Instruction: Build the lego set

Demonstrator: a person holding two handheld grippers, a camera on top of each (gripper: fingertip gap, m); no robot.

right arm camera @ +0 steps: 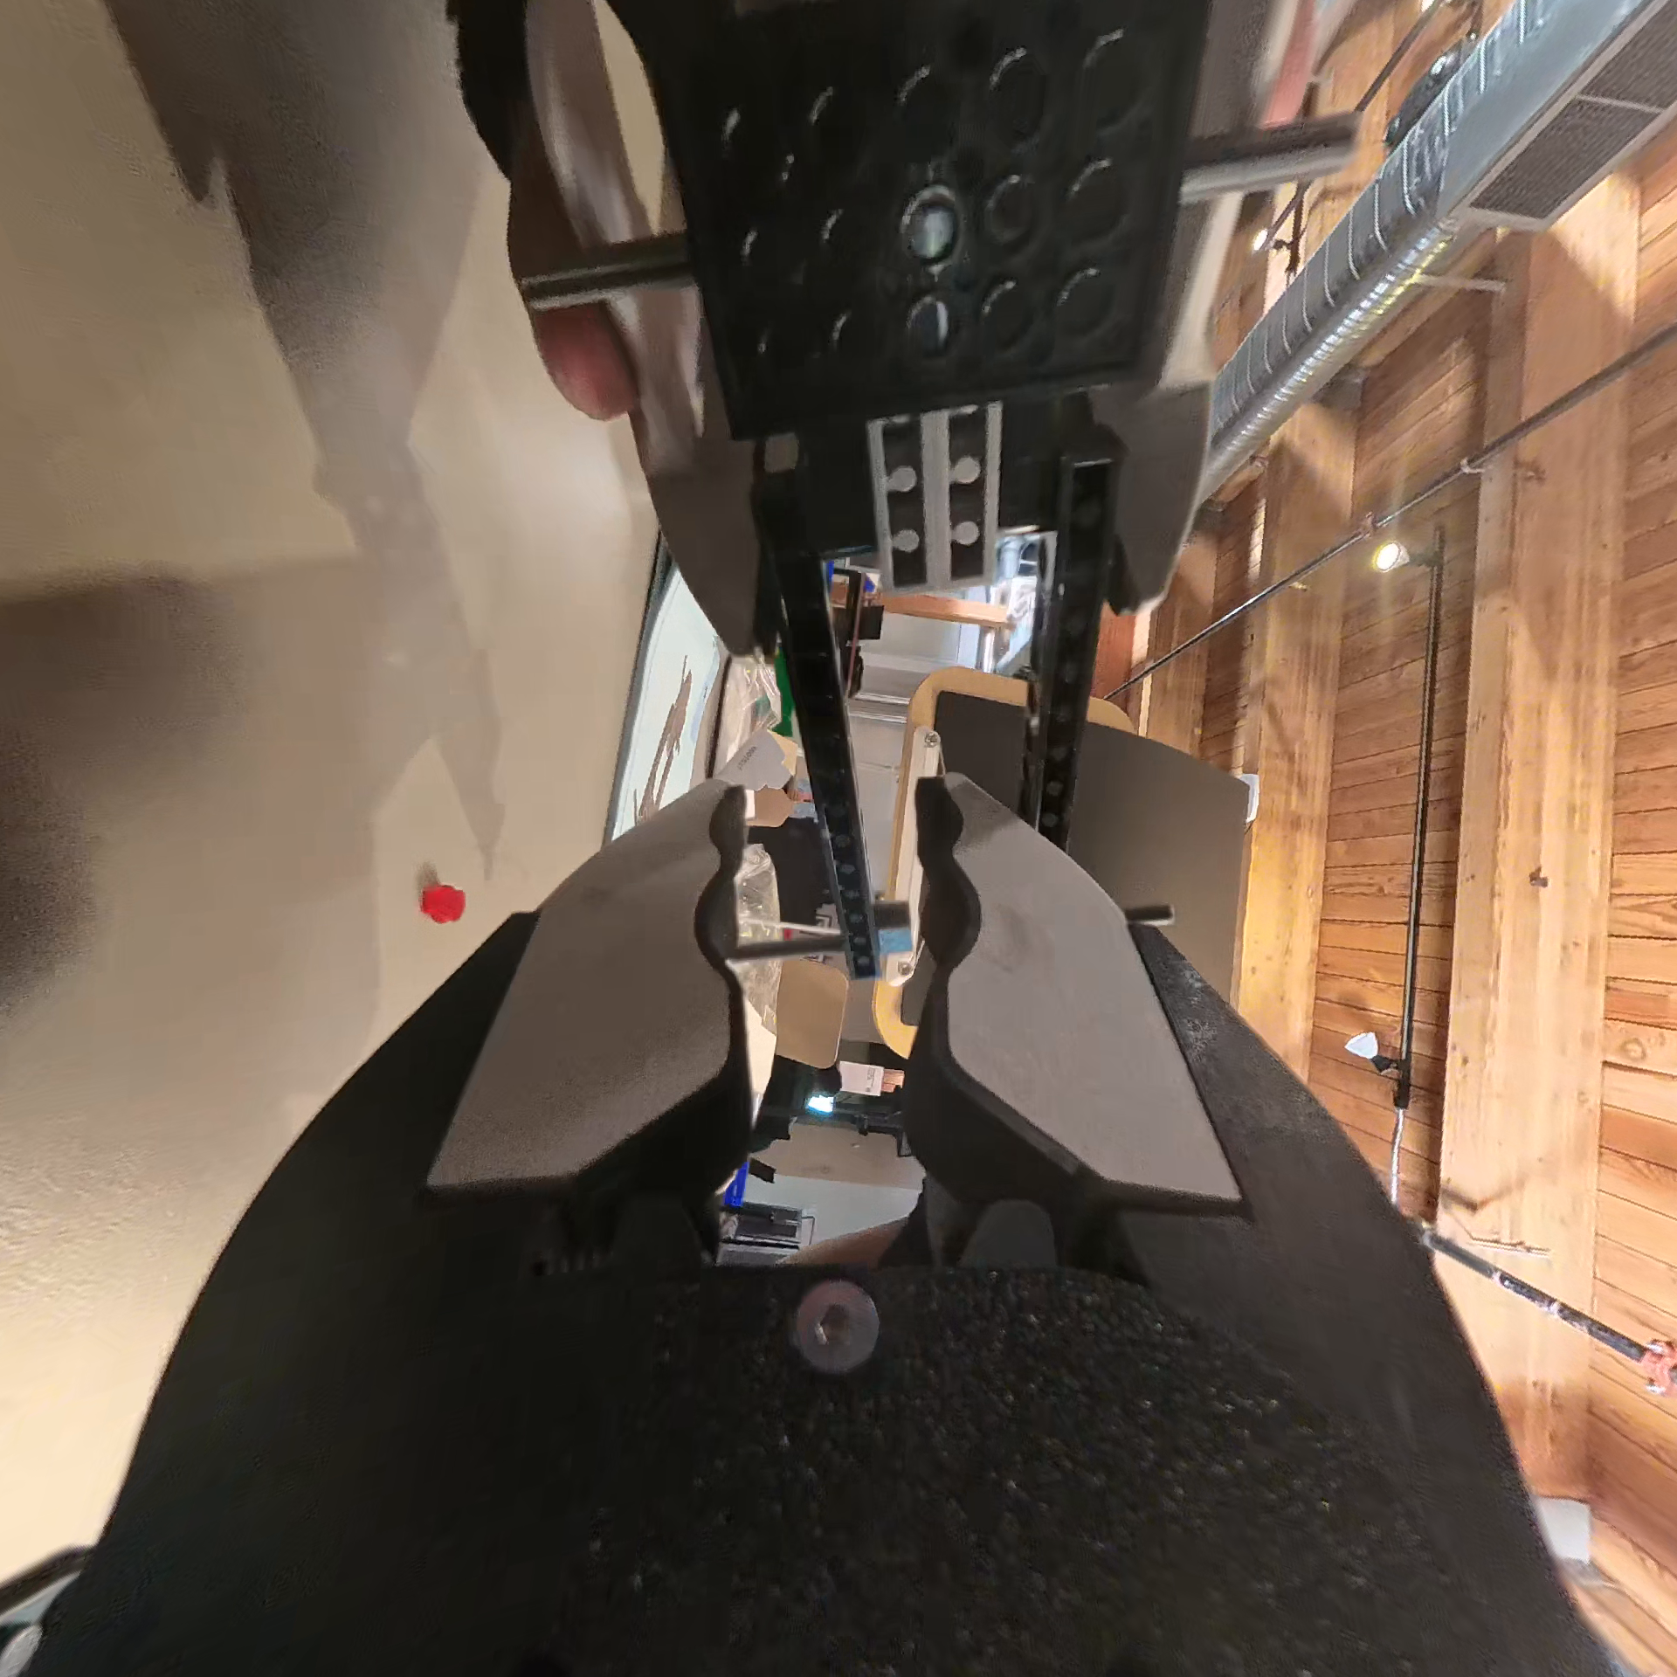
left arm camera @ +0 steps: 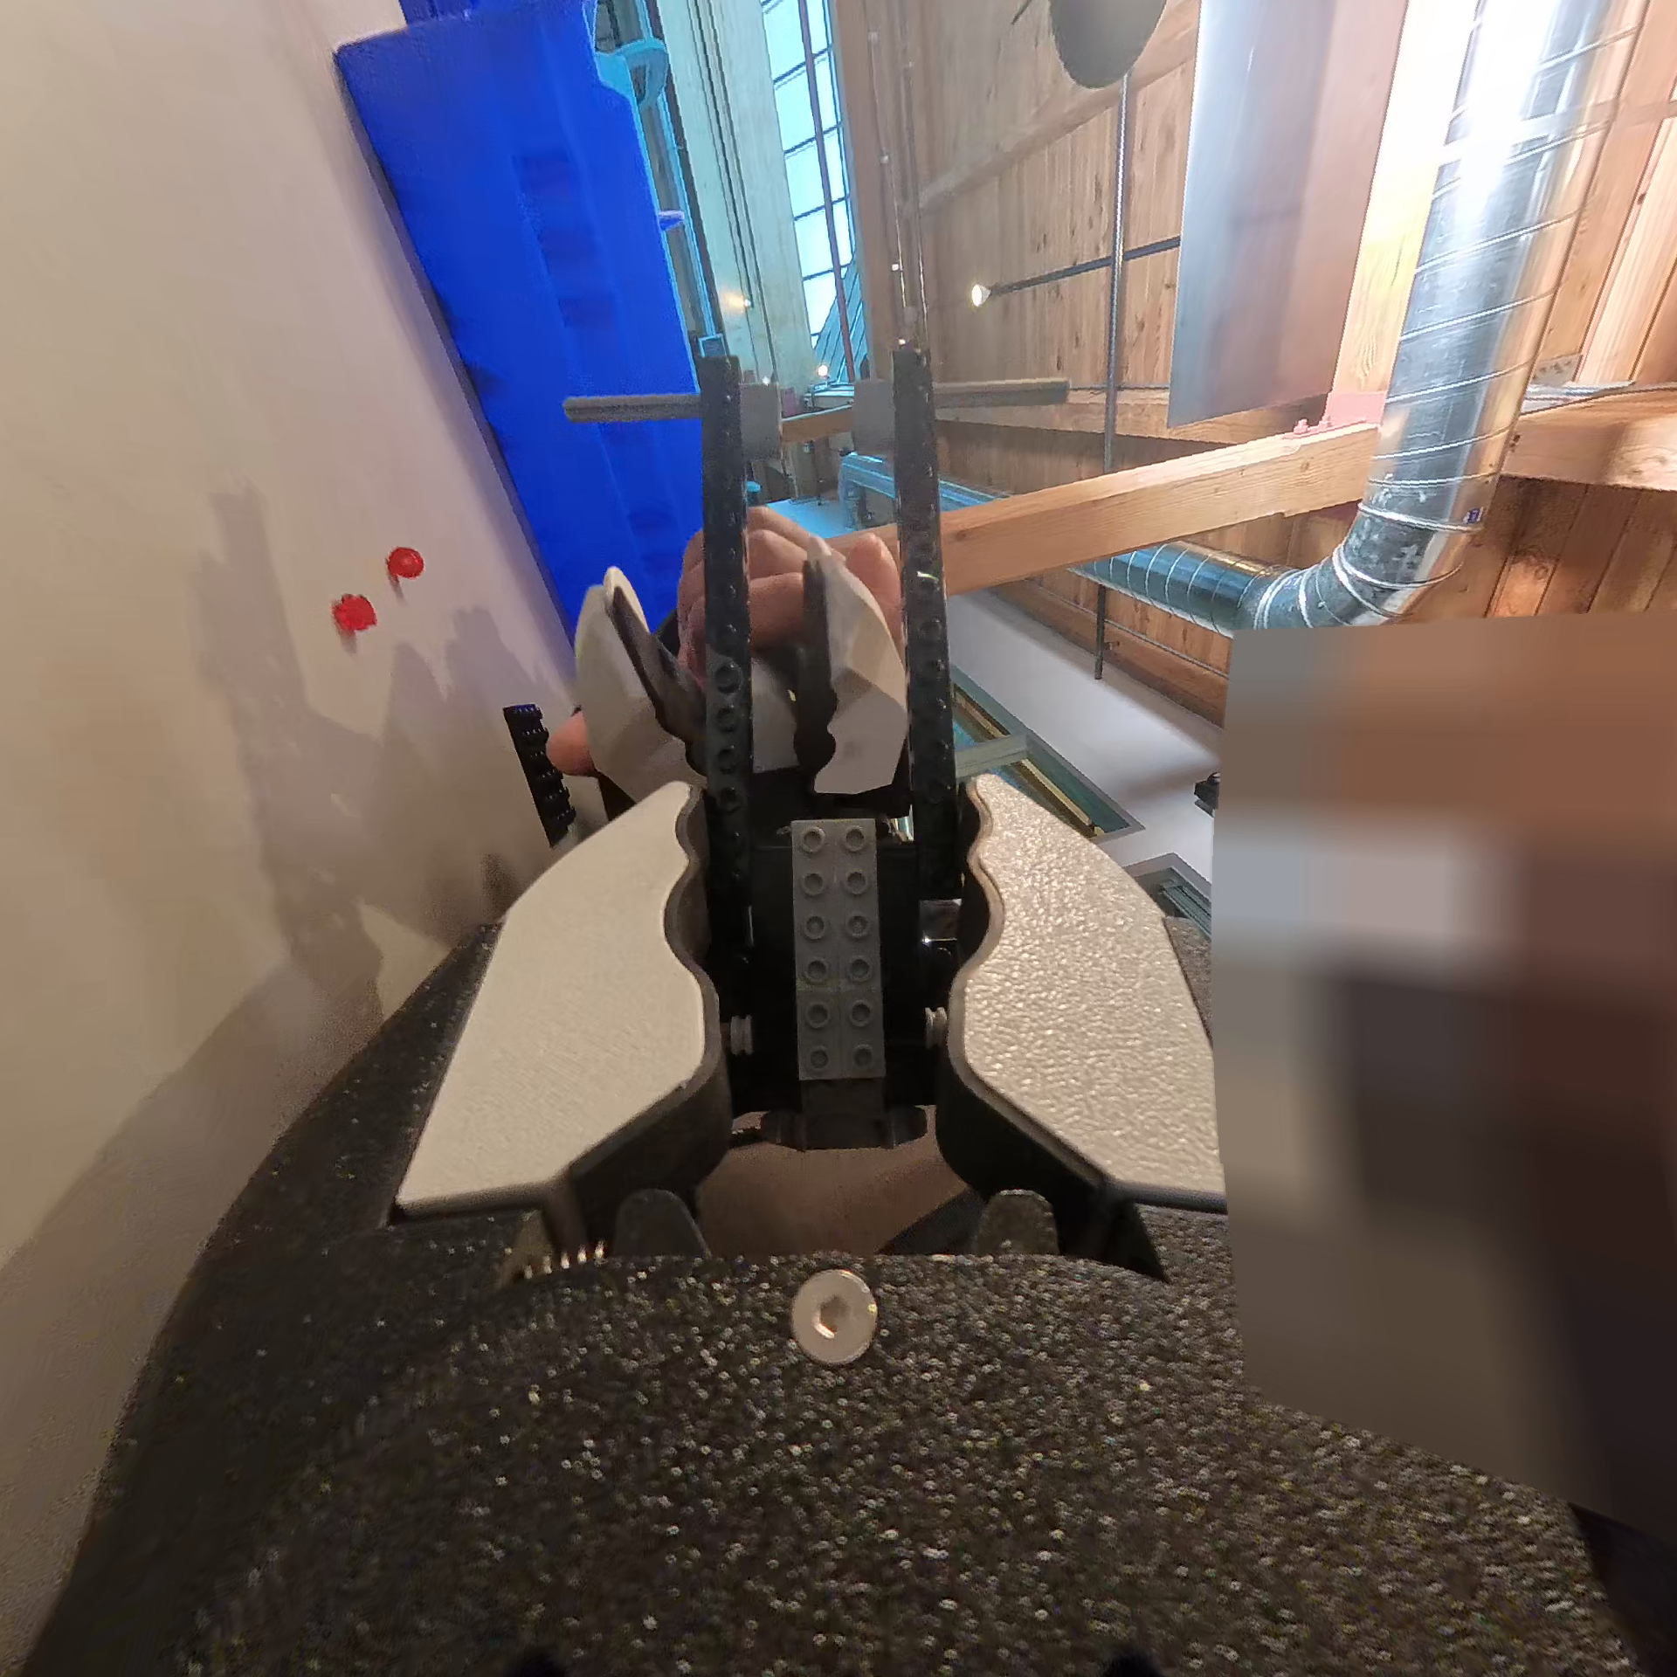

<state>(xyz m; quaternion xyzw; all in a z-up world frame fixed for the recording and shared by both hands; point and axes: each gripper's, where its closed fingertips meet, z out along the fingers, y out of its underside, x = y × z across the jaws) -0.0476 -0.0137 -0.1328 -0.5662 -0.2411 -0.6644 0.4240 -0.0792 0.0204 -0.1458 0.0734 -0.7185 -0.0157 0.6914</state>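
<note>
The left gripper point(left arm camera: 830, 808) is pinching the black frame point(left arm camera: 767, 953), with its two pads pressing on the frame's sides. A grey plate point(left arm camera: 837, 944) is sitting on the middle of the frame. Two long beams are sticking out from the frame. The right gripper point(right arm camera: 830, 799) is spread around one beam point(right arm camera: 830, 726) at the far end from the frame, and its pads are not touching it. A thin rod point(right arm camera: 789, 948) is poking through that beam's tip. Two red studs point(left arm camera: 354, 614) are lying on the table point(left arm camera: 136, 363) beside the frame.
</note>
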